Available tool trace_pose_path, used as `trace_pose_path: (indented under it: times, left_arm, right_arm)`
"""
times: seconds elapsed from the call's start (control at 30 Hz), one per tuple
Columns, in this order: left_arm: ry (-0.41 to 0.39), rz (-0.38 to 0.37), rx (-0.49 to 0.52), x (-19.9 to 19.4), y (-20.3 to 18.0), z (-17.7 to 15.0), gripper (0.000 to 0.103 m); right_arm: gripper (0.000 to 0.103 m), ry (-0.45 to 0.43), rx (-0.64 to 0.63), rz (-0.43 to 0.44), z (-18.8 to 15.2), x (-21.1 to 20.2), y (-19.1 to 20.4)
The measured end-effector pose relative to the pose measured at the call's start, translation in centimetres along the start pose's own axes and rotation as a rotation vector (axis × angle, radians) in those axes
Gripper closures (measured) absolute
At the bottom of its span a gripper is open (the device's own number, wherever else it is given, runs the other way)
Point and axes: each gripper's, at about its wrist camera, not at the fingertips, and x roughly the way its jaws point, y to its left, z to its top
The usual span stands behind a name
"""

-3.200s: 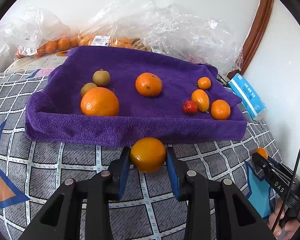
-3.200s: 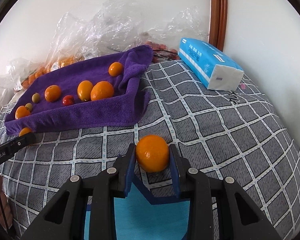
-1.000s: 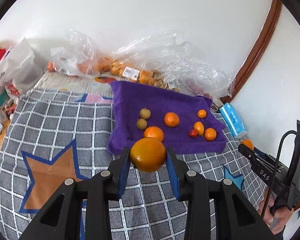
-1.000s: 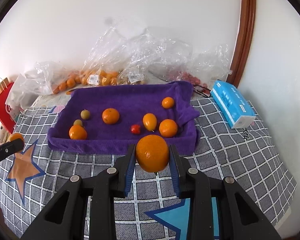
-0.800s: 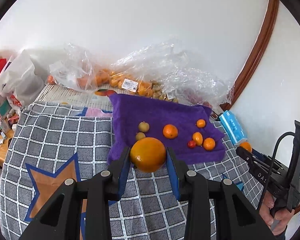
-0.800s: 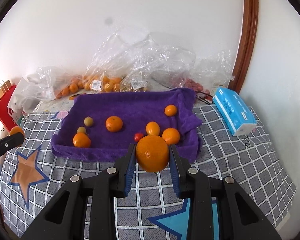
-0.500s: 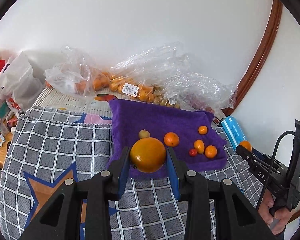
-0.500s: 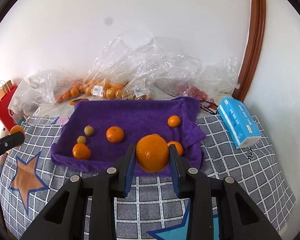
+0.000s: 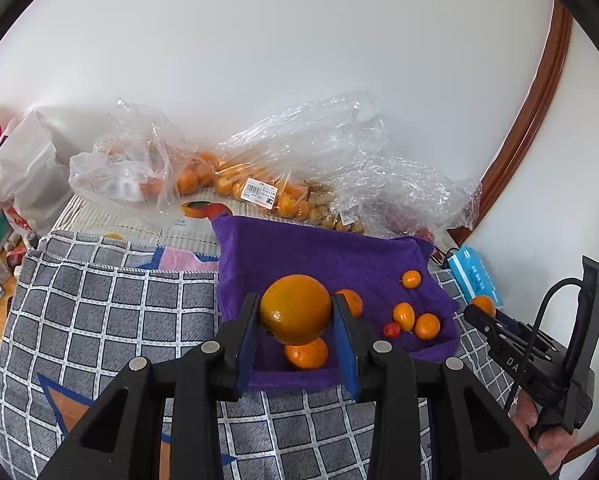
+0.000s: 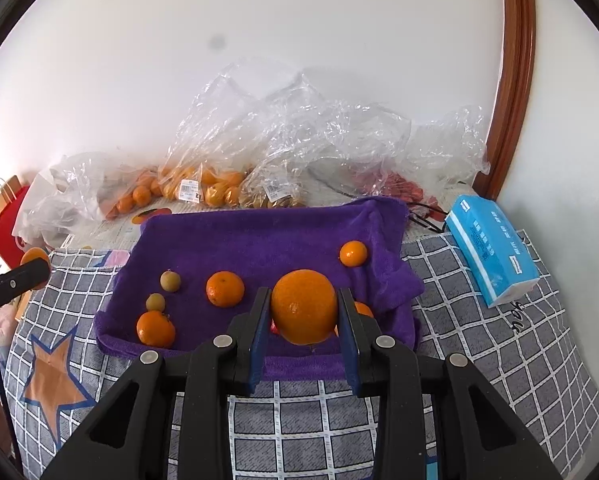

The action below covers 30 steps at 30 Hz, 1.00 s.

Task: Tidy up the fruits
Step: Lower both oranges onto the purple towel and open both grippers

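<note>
My left gripper (image 9: 295,320) is shut on a large orange (image 9: 295,308), held in the air before the purple towel (image 9: 319,256). My right gripper (image 10: 304,316) is shut on another large orange (image 10: 304,306), also above the towel's (image 10: 259,240) near edge. On the towel lie several fruits: oranges (image 10: 224,289) (image 10: 155,329), a small mandarin (image 10: 353,253), two greenish-brown fruits (image 10: 170,281), and in the left wrist view an oval kumquat (image 9: 403,315) and a red fruit (image 9: 390,330). The right gripper with its orange (image 9: 482,305) shows at the right of the left wrist view.
A grey checked cloth (image 10: 479,360) with star patches covers the table. Clear plastic bags (image 10: 299,140) with more fruit lie along the wall behind the towel. A blue tissue pack (image 10: 491,248) sits right of the towel. A red paper bag (image 10: 3,216) stands far left.
Both grippers have drawn back from the towel and risen a little with their oranges still held; the towel and fruits look smaller and lower in both views.
</note>
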Motion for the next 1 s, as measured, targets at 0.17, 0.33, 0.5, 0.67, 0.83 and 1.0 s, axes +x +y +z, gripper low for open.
trace_pose_path:
  times: [0.17,0.33,0.5,0.67,0.83,1.0]
  left_arm:
    - [-0.008,-0.003,0.017,0.9,0.0,0.5,0.070]
    - [-0.002,-0.005,0.029,2.2,0.1,1.0,0.070]
    - [0.011,-0.013,0.029,3.7,0.4,1.2,0.070]
    - [0.036,-0.011,0.025,5.6,0.7,1.2,0.070]
    - [0.067,-0.018,0.023,7.4,0.7,1.0,0.070]
    - [0.111,-0.009,0.028,9.1,0.7,0.6,0.070]
  right_arm:
    - [0.071,0.013,0.009,-0.002,0.2,1.3,0.0]
    - [0.071,0.028,0.019,-0.012,0.4,2.7,-0.1]
    - [0.071,0.042,0.025,-0.026,0.6,4.1,0.0]
    - [0.071,0.056,0.017,-0.042,0.4,5.6,0.2]
    - [0.071,0.083,0.019,-0.047,0.0,7.3,0.2]
    - [0.071,0.116,0.023,-0.050,-0.7,9.1,0.3]
